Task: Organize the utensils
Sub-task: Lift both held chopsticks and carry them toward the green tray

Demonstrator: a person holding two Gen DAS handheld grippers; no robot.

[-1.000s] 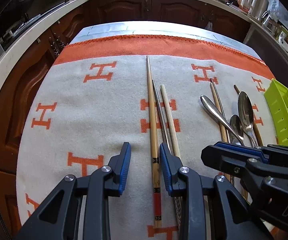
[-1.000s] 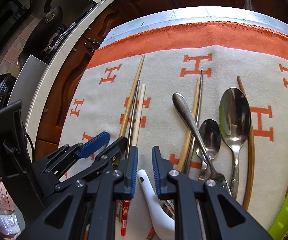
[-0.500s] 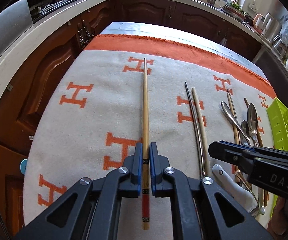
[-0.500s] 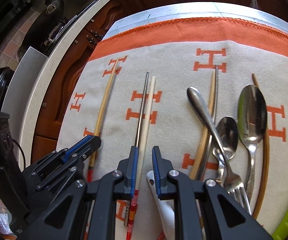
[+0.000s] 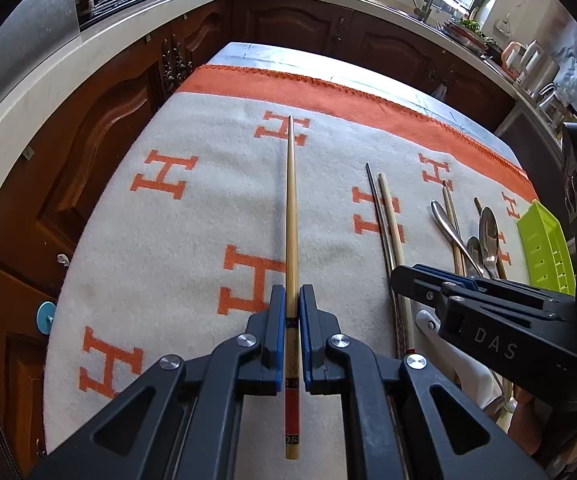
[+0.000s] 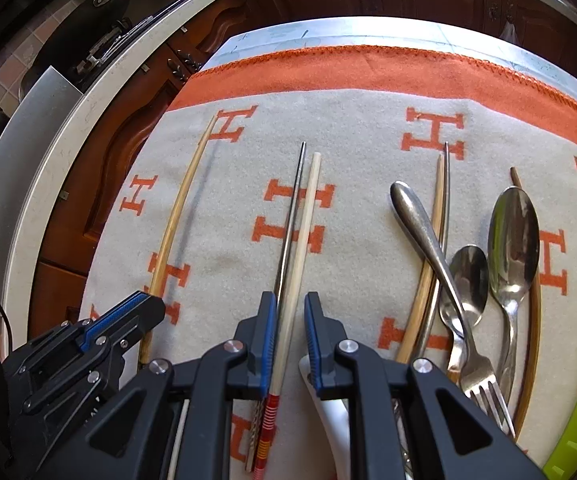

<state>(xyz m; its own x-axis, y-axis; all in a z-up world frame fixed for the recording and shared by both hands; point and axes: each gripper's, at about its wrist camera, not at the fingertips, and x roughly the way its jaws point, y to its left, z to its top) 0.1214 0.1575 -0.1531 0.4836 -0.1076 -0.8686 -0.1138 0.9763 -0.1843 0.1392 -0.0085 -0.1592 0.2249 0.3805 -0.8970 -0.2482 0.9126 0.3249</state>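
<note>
My left gripper (image 5: 292, 308) is shut on a long bamboo chopstick (image 5: 290, 200) with a red end. The chopstick is held a little above the cloth and points away from me. In the right wrist view it (image 6: 180, 208) casts a shadow beside the left gripper (image 6: 144, 304). My right gripper (image 6: 291, 312) hovers open over a pale chopstick (image 6: 306, 216), which lies close to the left pad, with a gap on the other side. A metal chopstick (image 6: 288, 224) lies alongside it. A white ceramic spoon (image 6: 328, 412) is under the right finger.
Steel spoons (image 6: 512, 232), a fork (image 6: 484, 384) and more chopsticks (image 6: 436, 216) lie on the white cloth with orange H marks (image 5: 208, 216). A lime-green tray (image 5: 544, 248) stands at the right edge. Dark cabinets and a counter ring the table.
The left jaws closed on the bamboo chopstick and carried it left, away from the metal and pale ones. The right gripper shifted left until the pale chopstick sat between its fingers.
</note>
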